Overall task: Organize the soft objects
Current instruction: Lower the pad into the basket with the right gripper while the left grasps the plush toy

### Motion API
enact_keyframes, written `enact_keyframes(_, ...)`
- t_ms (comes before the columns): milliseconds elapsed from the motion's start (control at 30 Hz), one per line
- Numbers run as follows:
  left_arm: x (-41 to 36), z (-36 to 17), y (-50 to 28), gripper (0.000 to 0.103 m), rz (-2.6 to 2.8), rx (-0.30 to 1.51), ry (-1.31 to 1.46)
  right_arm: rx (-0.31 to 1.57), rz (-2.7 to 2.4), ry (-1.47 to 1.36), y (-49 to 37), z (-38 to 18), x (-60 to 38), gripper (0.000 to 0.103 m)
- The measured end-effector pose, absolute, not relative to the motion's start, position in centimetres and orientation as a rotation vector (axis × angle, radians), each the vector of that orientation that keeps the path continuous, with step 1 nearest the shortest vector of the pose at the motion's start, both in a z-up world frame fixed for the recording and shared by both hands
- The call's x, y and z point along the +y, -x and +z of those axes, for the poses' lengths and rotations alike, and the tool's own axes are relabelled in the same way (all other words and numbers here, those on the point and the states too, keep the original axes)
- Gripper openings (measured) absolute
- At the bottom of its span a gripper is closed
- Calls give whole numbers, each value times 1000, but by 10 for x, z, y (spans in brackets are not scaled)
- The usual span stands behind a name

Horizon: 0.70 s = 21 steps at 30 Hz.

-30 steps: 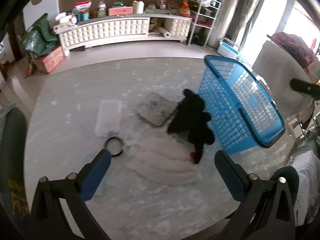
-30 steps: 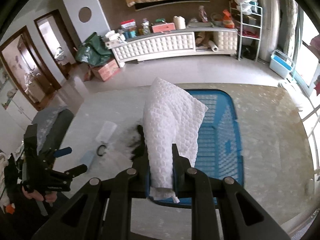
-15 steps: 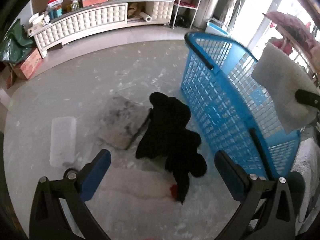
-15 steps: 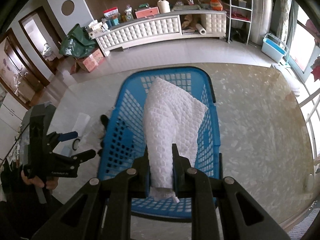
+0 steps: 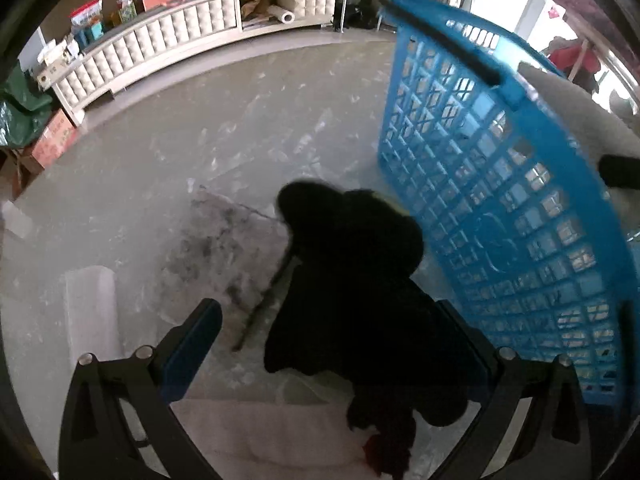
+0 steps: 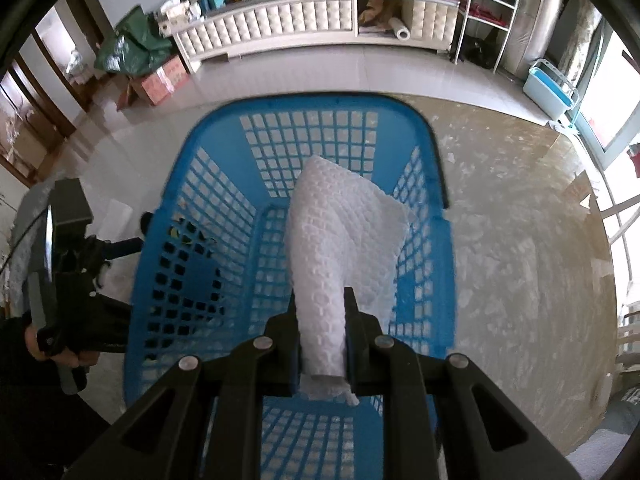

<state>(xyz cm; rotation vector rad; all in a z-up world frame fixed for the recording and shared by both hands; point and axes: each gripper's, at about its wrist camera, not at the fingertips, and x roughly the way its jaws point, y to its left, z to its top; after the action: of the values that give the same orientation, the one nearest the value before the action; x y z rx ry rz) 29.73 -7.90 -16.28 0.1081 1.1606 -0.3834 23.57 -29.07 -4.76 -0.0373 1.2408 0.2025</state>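
Note:
My right gripper (image 6: 322, 312) is shut on a white waffle-textured cloth (image 6: 344, 240) and holds it inside the blue laundry basket (image 6: 424, 148). My left gripper (image 5: 326, 332) is open, low over a black plush toy (image 5: 356, 292) that lies on the floor against the basket's side (image 5: 500, 208). The toy sits between the two fingers; contact cannot be told. A grey mottled cushion (image 5: 228, 252) and a pale pink folded cloth (image 5: 256, 432) lie beside and under the toy.
A white flat item (image 5: 90, 312) lies on the floor at left. A long white sideboard (image 5: 180, 40) with clutter, a metal shelf rack (image 6: 488, 8), a cardboard box (image 5: 54, 140) and green bag line the far wall. A blue bin (image 6: 550, 88) stands by the window.
My left gripper has dropped and closed in on the black toy, which now lies between its fingers. My right gripper has carried the white cloth over and down into the basket.

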Motion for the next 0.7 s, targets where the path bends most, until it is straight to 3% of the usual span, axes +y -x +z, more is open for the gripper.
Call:
enact_keyframes(400, -73, -185, -296, 101, -421, 1213, -46, 1361, 193, 102, -263, -83, -275, 17)
enact_keyframes(467, -72, -183, -293, 93, -435, 1209, -40, 1375, 194, 113, -267, -84, -275, 17)
enact_keyframes(533, -80, -181, -289, 67, -488, 1221, 2, 1383, 196, 127, -270, -84, -272, 19)
enact_keyframes(600, -77, -180, -281, 54, -539, 1217, 61, 1410, 213, 149, -278, -85, -268, 20)
enact_keyframes(700, -75, -179, -273, 44, -565, 1210, 90, 1431, 228, 155, -281, -87, -265, 21)
